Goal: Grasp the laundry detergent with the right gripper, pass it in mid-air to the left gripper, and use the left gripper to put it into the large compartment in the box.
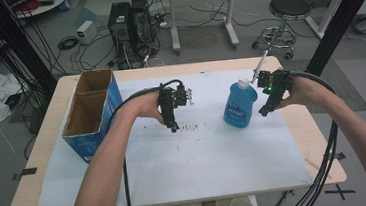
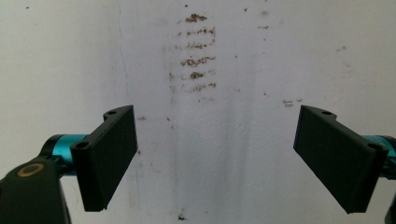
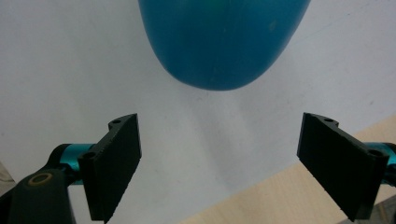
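Both forearms reach forward over the tabletop [image 1: 287, 171]. The left tool [image 1: 174, 128] points straight down at the tabletop, jaws spread wide with nothing between them. The right tool [image 1: 263, 111] tilts down toward the tabletop's right side, jaws likewise wide apart and empty.

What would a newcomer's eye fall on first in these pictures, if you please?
Most likely the blue bottle, standing upright right of centre on the white sheet, with the right gripper open just beside it. Next, the open cardboard box at the table's left edge, and the left gripper open above brown smudges.
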